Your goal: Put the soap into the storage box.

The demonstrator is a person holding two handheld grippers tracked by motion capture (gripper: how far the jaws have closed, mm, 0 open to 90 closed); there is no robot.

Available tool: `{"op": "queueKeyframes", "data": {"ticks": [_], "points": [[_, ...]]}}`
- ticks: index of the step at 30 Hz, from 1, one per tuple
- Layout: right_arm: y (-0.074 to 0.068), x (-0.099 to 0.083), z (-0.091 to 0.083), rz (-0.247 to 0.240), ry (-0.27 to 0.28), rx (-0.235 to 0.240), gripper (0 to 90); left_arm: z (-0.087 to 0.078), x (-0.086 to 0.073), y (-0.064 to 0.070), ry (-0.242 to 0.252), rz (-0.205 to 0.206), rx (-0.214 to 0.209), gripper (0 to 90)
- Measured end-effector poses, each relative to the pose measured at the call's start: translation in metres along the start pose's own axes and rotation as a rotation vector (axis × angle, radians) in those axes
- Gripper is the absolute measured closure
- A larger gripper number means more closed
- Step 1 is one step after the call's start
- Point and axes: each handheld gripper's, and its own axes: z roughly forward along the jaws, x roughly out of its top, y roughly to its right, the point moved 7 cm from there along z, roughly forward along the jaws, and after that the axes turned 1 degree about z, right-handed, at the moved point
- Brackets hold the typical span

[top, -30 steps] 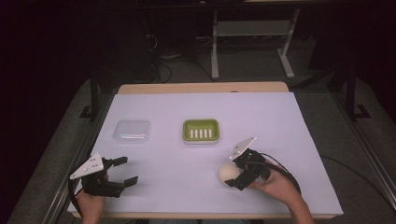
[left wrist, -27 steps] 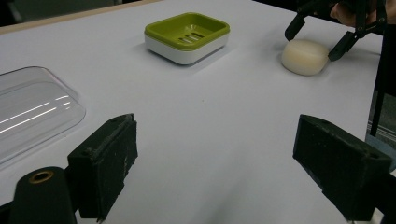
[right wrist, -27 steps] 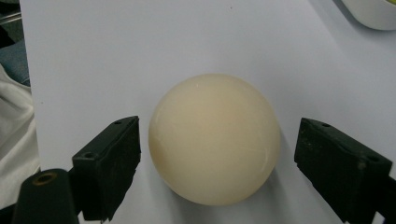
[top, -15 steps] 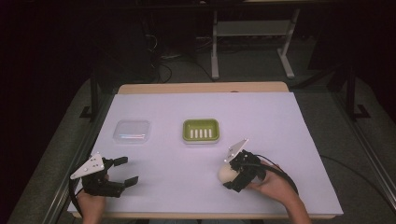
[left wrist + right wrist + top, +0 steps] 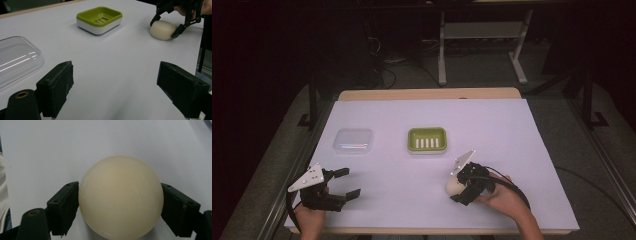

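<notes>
A cream oval soap bar [image 5: 453,187] [image 5: 162,30] [image 5: 121,197] lies on the white table sheet at the front right. My right gripper [image 5: 455,186] [image 5: 120,195] is shut on it, one jaw pressed against each side. The left gripper view has that gripper [image 5: 163,29] straddling the soap far off. My left gripper [image 5: 350,182] [image 5: 117,75] rests at the front left, open, with nothing between its jaws. A green soap dish [image 5: 412,140] [image 5: 97,22] with a slotted floor stands empty mid-table.
A clear plastic lid [image 5: 353,141] [image 5: 15,60] lies left of the dish, just ahead of my left gripper. The white sheet [image 5: 512,135] covers the table. Metal frame legs and cables stand on the dark floor beyond the far edge.
My right gripper has shifted slightly left and nearer around the soap, which stays where it was. The left gripper has not moved.
</notes>
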Motion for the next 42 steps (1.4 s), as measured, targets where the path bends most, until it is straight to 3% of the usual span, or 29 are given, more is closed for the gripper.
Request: {"op": "queueKeyframes", "data": {"ticks": [23,27,42], "points": [[0.000,0.001,0.001,-0.001,-0.013,-0.015,23.9,0.000,0.000,-0.001,0.002,-0.005,-0.003,13.1],[0.000,0.002,0.001,-0.018,-0.017,-0.016,24.1,-0.001,-0.001,-0.001,0.004,-0.006,-0.001,13.1],[0.003,0.016,-0.004,-0.034,-0.009,0.015,24.3,-0.001,-0.001,-0.001,0.007,-0.010,-0.005,13.1]]}}
